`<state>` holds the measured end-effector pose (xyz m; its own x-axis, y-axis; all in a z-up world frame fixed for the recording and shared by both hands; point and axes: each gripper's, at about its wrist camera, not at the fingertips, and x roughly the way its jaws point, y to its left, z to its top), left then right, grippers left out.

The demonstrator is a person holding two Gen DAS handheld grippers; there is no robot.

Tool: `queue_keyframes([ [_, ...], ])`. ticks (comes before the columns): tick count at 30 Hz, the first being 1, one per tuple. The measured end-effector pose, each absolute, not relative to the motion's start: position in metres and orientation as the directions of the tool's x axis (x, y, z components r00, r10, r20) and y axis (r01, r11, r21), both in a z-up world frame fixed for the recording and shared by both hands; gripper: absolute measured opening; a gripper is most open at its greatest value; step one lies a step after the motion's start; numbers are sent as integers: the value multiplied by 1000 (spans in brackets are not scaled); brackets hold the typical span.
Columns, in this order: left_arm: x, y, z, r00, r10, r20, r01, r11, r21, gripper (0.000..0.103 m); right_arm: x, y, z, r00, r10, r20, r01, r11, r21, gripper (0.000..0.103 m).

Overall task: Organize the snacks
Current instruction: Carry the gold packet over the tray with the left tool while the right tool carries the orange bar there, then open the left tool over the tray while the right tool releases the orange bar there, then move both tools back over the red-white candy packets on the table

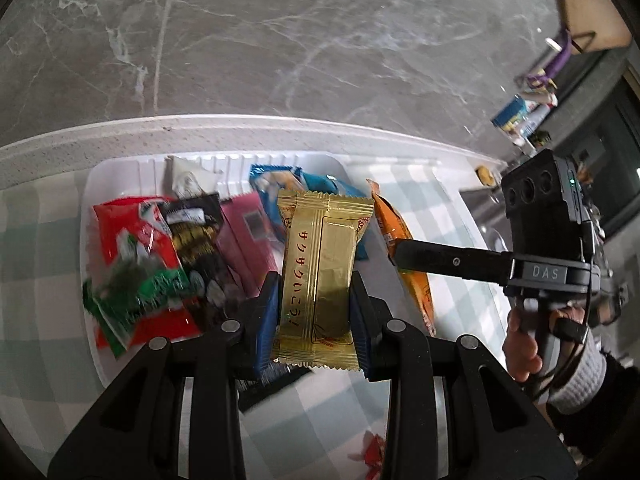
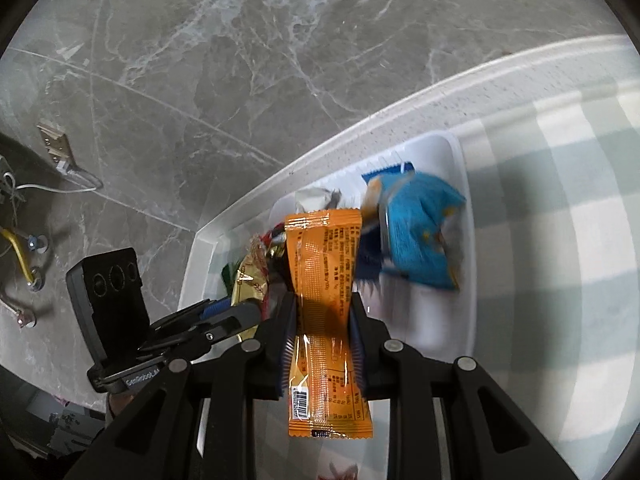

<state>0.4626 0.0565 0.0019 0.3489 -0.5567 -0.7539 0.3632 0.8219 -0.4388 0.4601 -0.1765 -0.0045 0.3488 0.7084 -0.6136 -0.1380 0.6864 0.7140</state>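
Snacks mid-sort: left hand-held gripper [image 1: 314,304] clamps gold wafer pack [image 1: 320,276], right hand-held gripper [image 2: 322,334] clamps orange pack [image 2: 326,300], both above white tray [image 1: 90,240], probably for placing.

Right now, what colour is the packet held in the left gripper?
Gold, with red lettering; the packet in the left gripper shows best in the left wrist view.

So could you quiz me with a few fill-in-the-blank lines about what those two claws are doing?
The left gripper grips a shiny ____ foil snack packet.
The right gripper grips a long ____ wrapper.
Both hang over a white plastic ____ of snacks.

Missing words: gold; orange; tray
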Motion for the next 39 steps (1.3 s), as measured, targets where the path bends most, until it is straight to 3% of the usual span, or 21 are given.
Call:
queue_keyframes([
  [11, 505, 55, -7, 380, -518, -766, 274, 854, -442, 31, 511, -152, -9, 362, 703, -612, -84, 679, 729, 30],
  [14, 511, 58, -11, 383, -509, -771, 254, 860, -442, 32, 518, -150, -16, 363, 699, -616, -50, 675, 736, 39],
  [16, 514, 58, -13, 380, -513, -770, 247, 858, -449, 41, 519, -150, -19, 365, 704, -609, -33, 664, 747, 50],
  [30, 490, 70, 0, 426, -516, -743, 247, 856, -453, 45, 484, -162, 5, 413, 682, -604, -74, 686, 724, 51],
  [39, 437, 76, 27, 456, -518, -724, 312, 855, -414, 47, 414, -171, 25, 429, 624, -653, -173, 766, 619, 52],
])
